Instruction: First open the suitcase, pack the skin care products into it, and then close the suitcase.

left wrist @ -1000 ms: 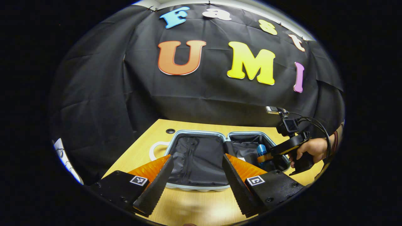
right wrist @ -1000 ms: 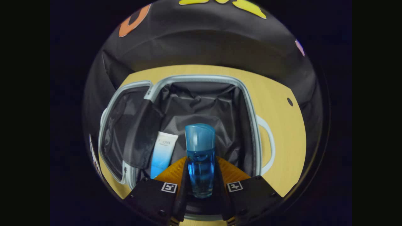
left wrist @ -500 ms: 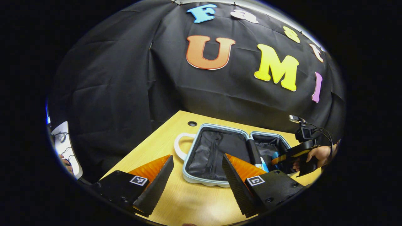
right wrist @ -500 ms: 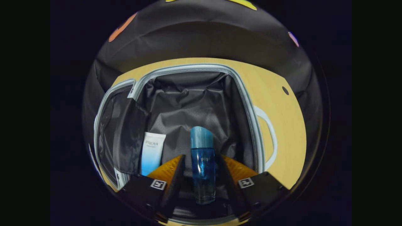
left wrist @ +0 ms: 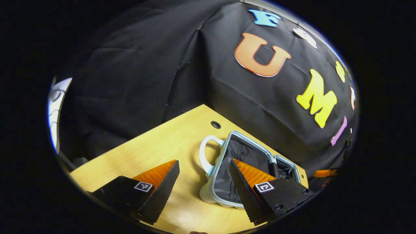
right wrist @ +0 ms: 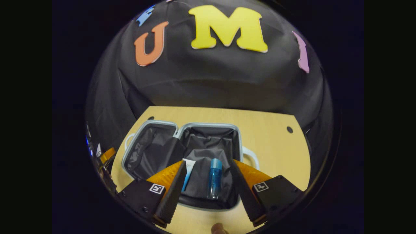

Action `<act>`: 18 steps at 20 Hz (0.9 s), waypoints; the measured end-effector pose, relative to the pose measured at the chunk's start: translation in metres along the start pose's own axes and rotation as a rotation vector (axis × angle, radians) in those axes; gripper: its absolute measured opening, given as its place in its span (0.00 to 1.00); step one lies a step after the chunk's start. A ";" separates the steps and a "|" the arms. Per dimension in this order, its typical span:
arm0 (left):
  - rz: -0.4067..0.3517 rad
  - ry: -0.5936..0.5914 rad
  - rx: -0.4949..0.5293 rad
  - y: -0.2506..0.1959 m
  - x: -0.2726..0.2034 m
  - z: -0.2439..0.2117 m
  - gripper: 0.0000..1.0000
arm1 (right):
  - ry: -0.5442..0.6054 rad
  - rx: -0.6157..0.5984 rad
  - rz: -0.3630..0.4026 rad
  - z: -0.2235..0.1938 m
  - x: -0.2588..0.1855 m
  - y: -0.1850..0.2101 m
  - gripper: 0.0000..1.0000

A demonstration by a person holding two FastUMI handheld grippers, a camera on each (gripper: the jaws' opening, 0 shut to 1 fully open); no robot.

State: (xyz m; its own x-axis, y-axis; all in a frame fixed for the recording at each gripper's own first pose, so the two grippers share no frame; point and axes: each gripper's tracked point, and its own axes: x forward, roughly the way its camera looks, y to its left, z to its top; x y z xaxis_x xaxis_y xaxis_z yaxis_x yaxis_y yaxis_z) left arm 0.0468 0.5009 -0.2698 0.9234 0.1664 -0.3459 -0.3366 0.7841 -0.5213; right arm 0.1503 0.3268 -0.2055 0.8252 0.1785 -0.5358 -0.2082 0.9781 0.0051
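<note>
Suitcase (right wrist: 208, 136) lies open on the table (right wrist: 273, 146), blue bottle (right wrist: 214, 178) and white tube (right wrist: 188, 172) inside its right half. Empty lid half (left wrist: 242, 162) lies toward the left gripper (left wrist: 204, 191), which seems nearer to fold it over. Right gripper (right wrist: 208, 191) hovers above; both jaws stand apart, holding nothing.

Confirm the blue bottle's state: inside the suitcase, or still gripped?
Inside. The blue bottle lies on the suitcase lining beside the white tube; the right gripper is open above it.

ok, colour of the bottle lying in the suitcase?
Blue bottle, clearest in the right gripper view.
</note>
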 end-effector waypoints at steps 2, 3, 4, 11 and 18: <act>-0.032 0.022 -0.100 0.004 0.020 -0.004 0.98 | -0.050 -0.017 0.002 0.008 -0.040 -0.007 0.80; -0.051 0.035 -0.155 0.005 0.031 -0.008 0.98 | -0.079 -0.015 -0.008 0.012 -0.061 -0.012 0.80; -0.072 0.061 -0.215 0.007 0.043 -0.014 0.96 | -0.108 -0.012 -0.018 0.018 -0.082 -0.017 0.80; -0.129 0.149 -0.387 0.011 0.087 -0.032 0.85 | -0.196 0.064 -0.083 0.027 -0.177 -0.051 0.80; -0.161 0.159 -0.438 -0.004 0.097 -0.028 0.11 | -0.217 0.104 -0.131 0.018 -0.211 -0.081 0.80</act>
State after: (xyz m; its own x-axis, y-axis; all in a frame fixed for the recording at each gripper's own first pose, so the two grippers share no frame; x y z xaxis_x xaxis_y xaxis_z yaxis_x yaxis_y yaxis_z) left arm 0.1324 0.4973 -0.3226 0.9421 -0.0564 -0.3305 -0.2690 0.4613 -0.8455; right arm 0.0030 0.2124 -0.0775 0.9373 0.0579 -0.3438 -0.0467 0.9981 0.0407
